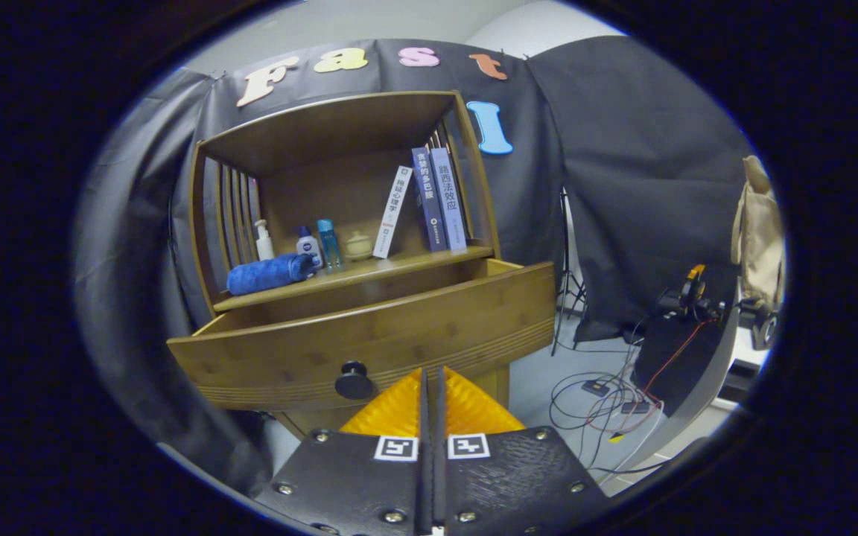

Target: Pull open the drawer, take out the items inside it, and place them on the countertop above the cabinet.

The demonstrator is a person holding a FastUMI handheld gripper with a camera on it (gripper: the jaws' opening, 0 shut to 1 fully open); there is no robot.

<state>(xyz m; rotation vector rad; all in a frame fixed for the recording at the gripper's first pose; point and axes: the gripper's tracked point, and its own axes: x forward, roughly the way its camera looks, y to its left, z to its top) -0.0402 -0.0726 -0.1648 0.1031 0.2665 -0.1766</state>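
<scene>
Just ahead of the fingers, a wooden cabinet [369, 246] is standing against the booth wall, its drawer [369, 342] already sitting pulled out, so the first step is judged done. The gripper [433, 383] is hanging before the drawer front, beside and slightly below the round dark knob [354, 380]; its fingers are lying pressed together, clenched on nothing. The drawer's interior is hidden behind its tall front panel, so its contents cannot be told; taking items out and setting them on the table [339, 279] above is judged still to do. That table is showing as a smooth plank of warm brown wood, with an open-fronted hutch rising over it, slatted at the sides. Resting on it: a rolled towel [269, 273], soft and blue; a white pump bottle [264, 241]; a small white bottle with dark cap [308, 243]; a slim clear blue bottle [328, 242]; a squat pale jar [358, 245]; three books [429, 199], one pale and leaning, two dark and near upright. The drawer front is curving gently, grooved along its lower edge. Beyond the cabinet to one side, cables [608, 402] are trailing over the floor.
</scene>
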